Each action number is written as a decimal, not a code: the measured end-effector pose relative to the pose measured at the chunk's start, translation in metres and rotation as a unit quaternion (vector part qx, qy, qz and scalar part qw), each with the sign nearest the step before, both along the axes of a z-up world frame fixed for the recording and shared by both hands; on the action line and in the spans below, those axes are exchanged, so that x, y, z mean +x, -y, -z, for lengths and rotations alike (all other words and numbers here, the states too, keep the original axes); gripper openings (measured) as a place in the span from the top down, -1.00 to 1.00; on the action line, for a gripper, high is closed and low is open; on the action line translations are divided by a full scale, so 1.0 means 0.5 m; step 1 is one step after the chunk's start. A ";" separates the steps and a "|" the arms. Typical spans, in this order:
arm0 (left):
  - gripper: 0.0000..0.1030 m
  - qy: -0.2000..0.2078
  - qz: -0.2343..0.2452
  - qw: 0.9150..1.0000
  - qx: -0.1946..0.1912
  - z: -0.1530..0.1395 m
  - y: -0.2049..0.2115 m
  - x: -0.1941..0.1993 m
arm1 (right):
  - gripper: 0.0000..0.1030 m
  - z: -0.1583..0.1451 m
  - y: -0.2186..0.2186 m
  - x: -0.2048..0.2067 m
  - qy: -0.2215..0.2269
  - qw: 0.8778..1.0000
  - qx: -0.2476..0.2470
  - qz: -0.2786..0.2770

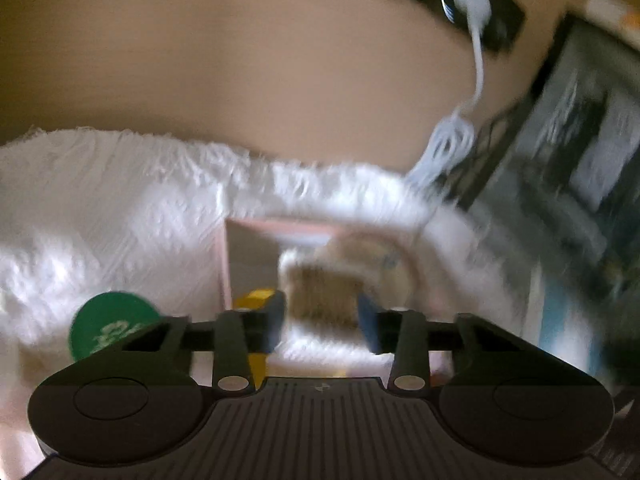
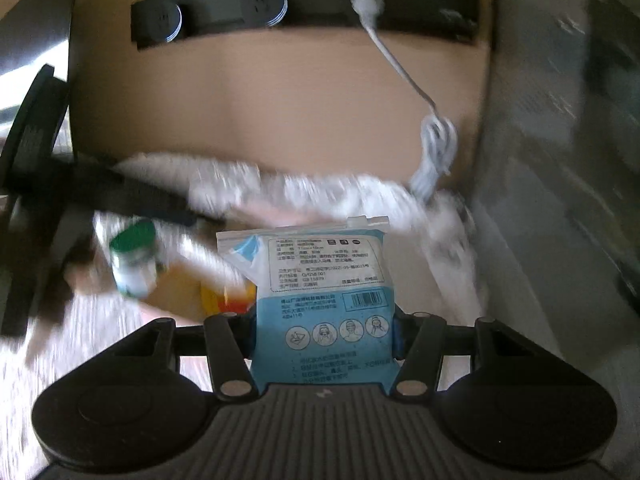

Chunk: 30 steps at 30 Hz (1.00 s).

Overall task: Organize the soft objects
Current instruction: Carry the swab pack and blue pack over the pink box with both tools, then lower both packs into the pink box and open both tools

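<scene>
Both grippers angle downward over the white fluffy cloth (image 1: 120, 208).
Right gripper (image 2: 324, 332) clamps a blue-white packet (image 2: 320, 280); left gripper (image 1: 322, 320) half-open around a tan brush-like thing (image 1: 322, 296), contact unclear.

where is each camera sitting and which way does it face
Left wrist: sits on the left tongs, facing forward and down at a tan plush item between their tips on the white fluffy cover.
Right wrist: sits on the right tongs, facing the blue-and-white packet they grip.
Shared: the cover, the green-lidded jar, the white coiled cable, the black socket strip.
</scene>
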<state>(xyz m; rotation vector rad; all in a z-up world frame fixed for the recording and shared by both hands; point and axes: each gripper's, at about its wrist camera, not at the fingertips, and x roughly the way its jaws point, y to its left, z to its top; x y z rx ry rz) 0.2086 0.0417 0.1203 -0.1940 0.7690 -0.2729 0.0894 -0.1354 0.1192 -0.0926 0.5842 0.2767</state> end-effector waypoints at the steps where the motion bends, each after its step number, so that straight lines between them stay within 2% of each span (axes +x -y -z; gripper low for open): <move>1: 0.19 -0.002 0.002 1.000 0.027 0.007 0.007 -0.001 | -0.07 -0.006 -0.010 0.025 -0.003 1.000 0.008 -0.004; 3: 0.19 -0.005 -0.002 0.999 0.045 0.018 0.006 -0.005 | -0.07 -0.006 -0.031 0.085 -0.022 0.999 0.027 -0.010; 5: 0.19 -0.008 -0.009 0.999 0.034 0.024 -0.005 -0.008 | -0.07 0.015 -0.059 0.143 -0.058 0.998 0.033 -0.018; 8: 0.22 -0.010 -0.018 0.999 0.024 0.028 -0.023 -0.017 | -0.07 0.082 -0.107 0.205 -0.128 0.991 0.030 -0.027; 10: 0.23 -0.014 -0.016 0.999 0.033 0.032 -0.026 -0.019 | -0.07 0.121 -0.134 0.219 -0.146 0.989 0.020 -0.029; 17: 0.11 -0.012 -0.009 0.999 0.032 0.038 -0.030 -0.017 | -0.10 0.139 -0.148 0.223 -0.131 0.991 -0.006 -0.034; 19: 0.08 -0.008 -0.004 0.999 0.038 0.039 -0.027 -0.020 | -0.19 0.133 -0.134 0.212 -0.129 0.991 -0.006 -0.034; 20: 0.07 -0.007 -0.002 0.999 0.037 0.040 -0.027 -0.023 | -0.22 0.123 -0.121 0.204 -0.130 0.991 0.000 -0.032; 24: 0.07 -0.006 -0.005 1.000 0.022 0.040 -0.034 -0.026 | -0.52 0.085 -0.085 0.168 -0.106 0.992 0.053 -0.028; 26: 0.07 -0.008 -0.005 1.000 0.022 0.038 -0.034 -0.026 | -0.53 0.063 -0.075 0.155 -0.087 0.993 0.073 -0.022; 27: 0.07 -0.008 -0.003 1.000 0.022 0.037 -0.033 -0.027 | -0.52 0.058 -0.072 0.153 -0.080 0.993 0.080 -0.014; 29: 0.09 -0.009 0.001 1.000 0.020 0.034 -0.033 -0.029 | -0.13 0.065 -0.078 0.168 -0.095 0.993 0.075 0.002; 30: 0.22 -0.011 0.004 1.000 0.017 0.034 -0.034 -0.030 | -0.02 0.079 -0.085 0.180 -0.114 0.991 0.062 0.010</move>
